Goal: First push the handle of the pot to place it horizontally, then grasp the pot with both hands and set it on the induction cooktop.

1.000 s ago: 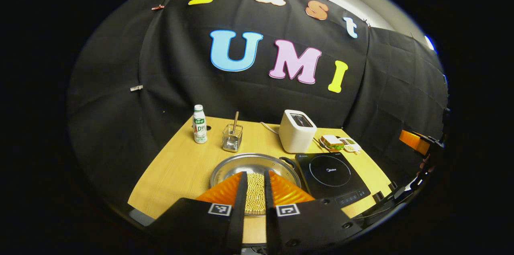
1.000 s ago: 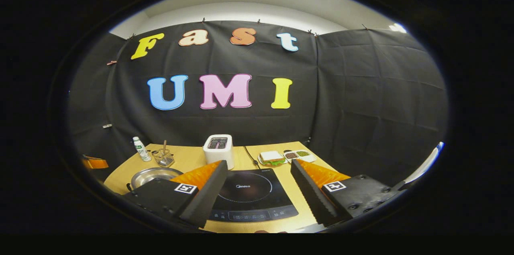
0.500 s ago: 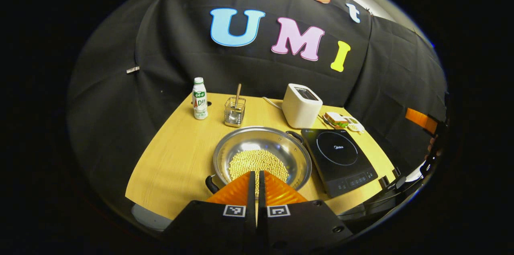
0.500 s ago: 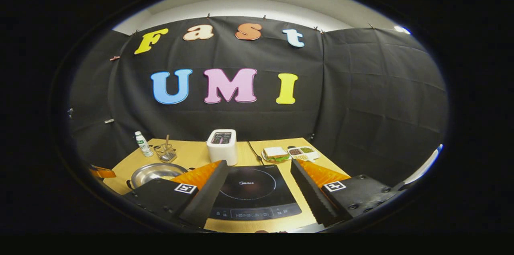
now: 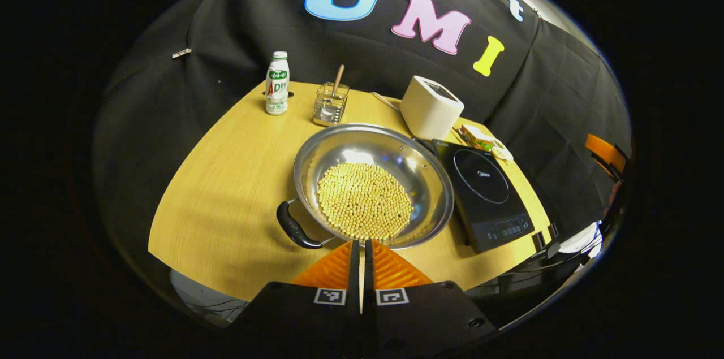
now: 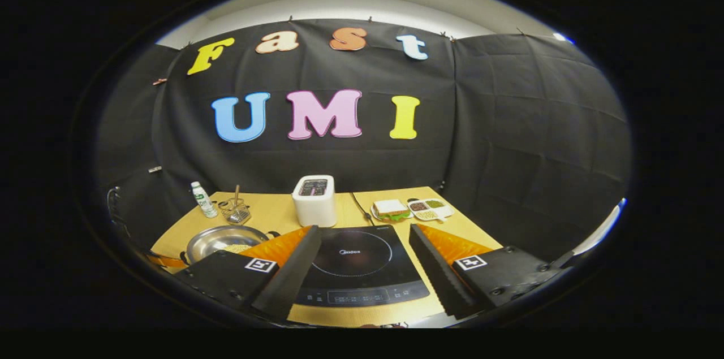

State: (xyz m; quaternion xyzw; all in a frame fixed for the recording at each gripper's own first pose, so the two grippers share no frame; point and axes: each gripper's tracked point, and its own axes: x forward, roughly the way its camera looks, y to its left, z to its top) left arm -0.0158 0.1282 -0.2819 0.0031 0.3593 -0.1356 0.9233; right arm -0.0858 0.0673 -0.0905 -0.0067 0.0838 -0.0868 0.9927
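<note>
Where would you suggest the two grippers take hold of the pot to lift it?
By its two loop handles: the near-left handle and the far handle by the induction cooktop. They sit opposite across the pot, so approaching from each side probably keeps it level.

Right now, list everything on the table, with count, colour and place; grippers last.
pot: one, silver, table centre, left of cooktop
soybeans: a heap, pale yellow, inside the pot
pot handles: two, black, near-left and far-right of the rim
induction cooktop: one, black, right of pot
toaster: one, white, behind cooktop
bottle: one, white and green, far left
wire holder: one, metal, beside bottle
sandwich: one, far right
left gripper: shut, near the pot's front rim
right gripper: open, before the cooktop
</note>
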